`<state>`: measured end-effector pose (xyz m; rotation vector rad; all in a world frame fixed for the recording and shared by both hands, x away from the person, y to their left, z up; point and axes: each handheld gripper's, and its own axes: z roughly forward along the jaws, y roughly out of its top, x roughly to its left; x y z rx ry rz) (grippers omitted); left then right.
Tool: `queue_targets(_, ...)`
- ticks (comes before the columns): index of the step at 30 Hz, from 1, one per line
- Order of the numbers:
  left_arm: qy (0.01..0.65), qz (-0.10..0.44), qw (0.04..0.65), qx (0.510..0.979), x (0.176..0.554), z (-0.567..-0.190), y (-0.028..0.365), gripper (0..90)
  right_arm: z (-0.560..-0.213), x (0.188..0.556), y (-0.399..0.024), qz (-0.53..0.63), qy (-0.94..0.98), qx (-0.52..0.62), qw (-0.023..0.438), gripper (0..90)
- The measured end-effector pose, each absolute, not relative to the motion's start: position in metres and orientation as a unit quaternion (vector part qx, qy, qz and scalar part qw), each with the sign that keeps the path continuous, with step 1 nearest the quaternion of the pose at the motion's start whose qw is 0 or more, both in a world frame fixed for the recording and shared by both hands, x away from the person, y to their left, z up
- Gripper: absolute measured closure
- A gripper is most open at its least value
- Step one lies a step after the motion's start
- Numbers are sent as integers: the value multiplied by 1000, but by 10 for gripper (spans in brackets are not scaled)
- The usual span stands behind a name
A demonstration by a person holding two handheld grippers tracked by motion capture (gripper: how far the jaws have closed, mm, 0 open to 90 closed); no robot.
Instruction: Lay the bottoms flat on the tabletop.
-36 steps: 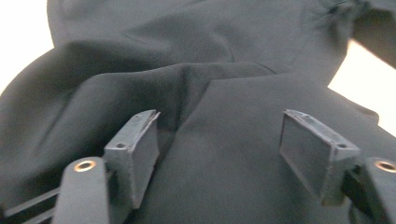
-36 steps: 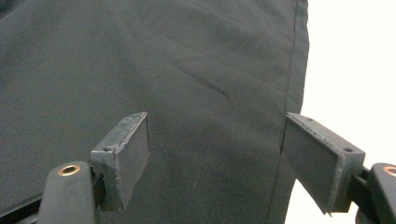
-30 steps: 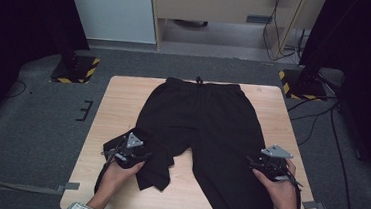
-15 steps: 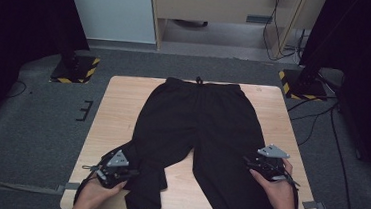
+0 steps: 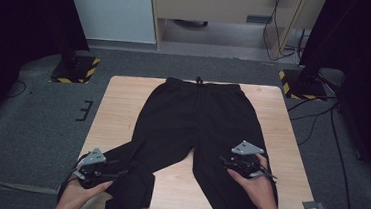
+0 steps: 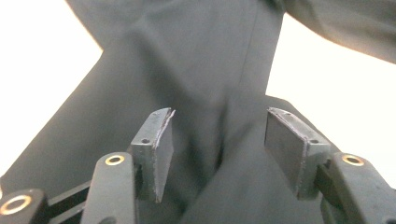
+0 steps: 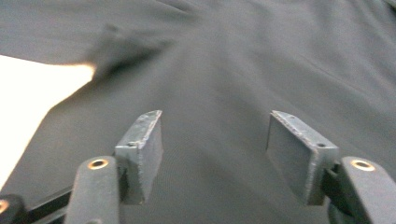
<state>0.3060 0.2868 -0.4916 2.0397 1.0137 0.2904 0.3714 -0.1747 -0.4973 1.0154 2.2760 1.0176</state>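
Note:
Black trousers (image 5: 192,120) lie flat on the wooden table (image 5: 118,99), waistband at the far edge, legs toward the person. The left leg (image 5: 132,180) runs off the near left corner with its end folded. My left gripper (image 5: 113,171) is at that corner above this leg, its jaws open with cloth (image 6: 210,93) lying under the gap (image 6: 217,140). My right gripper (image 5: 229,162) hovers over the right leg (image 5: 231,198), jaws open over smooth fabric (image 7: 215,84), nothing between them (image 7: 215,135).
Bare table wood (image 5: 187,185) shows between the two legs and along both sides. Dark stands with yellow-black striped bases (image 5: 76,71) (image 5: 300,86) sit on the grey carpet beyond the table's far corners. Cables (image 5: 322,120) trail on the floor at right.
My left gripper has drawn back toward the near left corner, and the left trouser leg has swung out to the left. The right gripper has shifted only slightly.

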Motion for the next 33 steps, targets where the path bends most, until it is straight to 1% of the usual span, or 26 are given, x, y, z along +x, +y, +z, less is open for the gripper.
queue_targets(1, 403, 115, 410, 810, 306, -492, 287, 403, -497, 371, -175, 368, 824, 368, 223, 373)
queue_targets(2, 400, 134, 385, 821, 314, -490, 271, 387, -496, 373, -157, 372, 832, 351, 216, 395)
queue_targets(4, 413, 149, 361, 823, 324, -494, 260, 374, -497, 374, -144, 371, 840, 336, 209, 414)
queue_targets(7, 439, 168, 336, 816, 342, -505, 251, 388, -498, 376, -124, 377, 848, 316, 197, 452)
queue_targets(10, 447, 164, 337, 812, 349, -508, 251, 476, -498, 376, -102, 390, 854, 296, 178, 460)
queue_targets(11, 447, 164, 337, 812, 349, -508, 251, 529, -498, 376, -102, 390, 854, 296, 178, 460)
queue_targets(12, 450, 153, 344, 810, 352, -507, 252, 606, -500, 377, -88, 398, 855, 288, 164, 466)
queue_targets(13, 452, 146, 342, 811, 354, -508, 253, 639, -501, 377, -83, 397, 858, 284, 160, 469)
queue_targets(14, 451, 140, 340, 813, 354, -509, 253, 709, -503, 377, -74, 395, 863, 275, 156, 475)
queue_targets(15, 451, 140, 340, 813, 354, -509, 253, 739, -503, 377, -74, 395, 863, 275, 156, 475)
queue_targets(16, 449, 119, 335, 820, 353, -511, 252, 797, -505, 377, -61, 395, 867, 266, 147, 482)
queue_targets(19, 442, 105, 332, 827, 350, -512, 250, 866, -507, 377, -51, 395, 871, 257, 141, 484)
queue_targets(20, 435, 87, 337, 830, 345, -512, 248, 874, -509, 377, -41, 393, 874, 250, 138, 486)
queue_targets(22, 427, 78, 336, 836, 342, -510, 246, 875, -510, 377, -36, 392, 876, 246, 134, 485)
queue_targets(23, 406, 55, 345, 845, 334, -507, 238, 875, -512, 377, -34, 391, 878, 242, 134, 484)
queue_targets(25, 390, 49, 360, 846, 328, -501, 234, 873, -513, 377, -33, 387, 881, 239, 132, 480)
queue_targets(27, 386, 45, 375, 842, 325, -497, 232, 867, -515, 377, -34, 383, 883, 238, 129, 470)
queue_targets(31, 381, 53, 372, 845, 323, -496, 232, 844, -516, 377, -34, 382, 884, 237, 124, 457)
queue_targets(32, 386, 73, 358, 847, 323, -497, 235, 831, -517, 375, -32, 380, 887, 234, 122, 445)
queue_targets(33, 388, 81, 352, 848, 323, -498, 237, 822, -517, 375, -31, 380, 887, 232, 122, 437)
